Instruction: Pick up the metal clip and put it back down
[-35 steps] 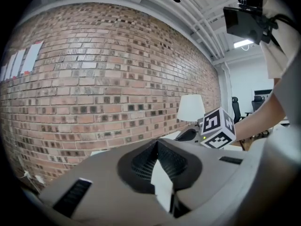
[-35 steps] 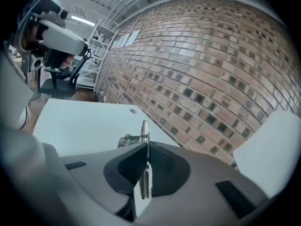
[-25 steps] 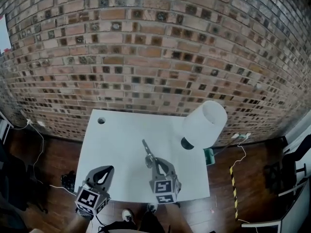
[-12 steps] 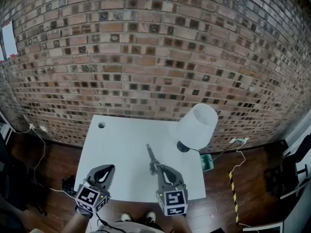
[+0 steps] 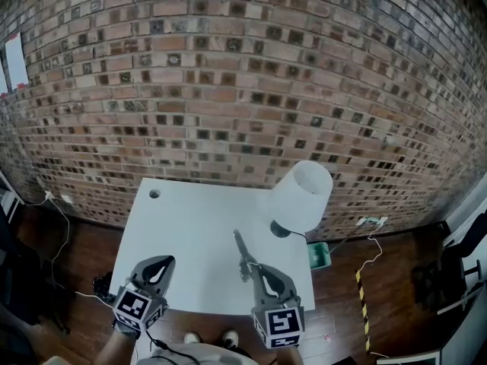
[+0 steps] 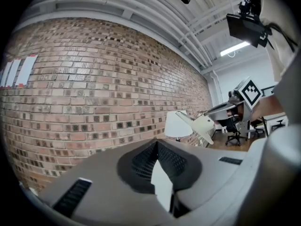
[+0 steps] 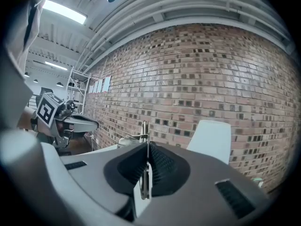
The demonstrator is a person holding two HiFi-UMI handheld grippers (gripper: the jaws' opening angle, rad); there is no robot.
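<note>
Metal comes first: from the head view I find the metal clip [image 5: 241, 251] pinched in my right gripper [image 5: 249, 271]. It sticks out past the jaws toward the brick wall [image 5: 243, 90]. A second ago this gripper sat further out over the white table [image 5: 183, 226]. Now it is nearer to me and looks bigger, so I think it has gone up and taken the clip off the table. That means the pick-up half looks done, and putting the clip back down is what is left. My left gripper [image 5: 163, 262] hangs over the near left corner of the table and has barely shifted. The white lamp [image 5: 299, 195] stands at the far right of the table, well apart from the clip.

From the left gripper view, the two jaws are pressed together at the tips with nothing between them. Beyond them I see only wall and lamp.

From the right gripper view, the jaws are squeezed on the clip. It is a thin shiny strip that stands up past the tips with brick behind it, so I judge it is in the air.

As for writing, I find no brand names. The marker cube [image 5: 278, 327] on each gripper shows black and white squares, not words. Some pale sheets [image 7: 100, 84] hang on the wall, too small to read.
</note>
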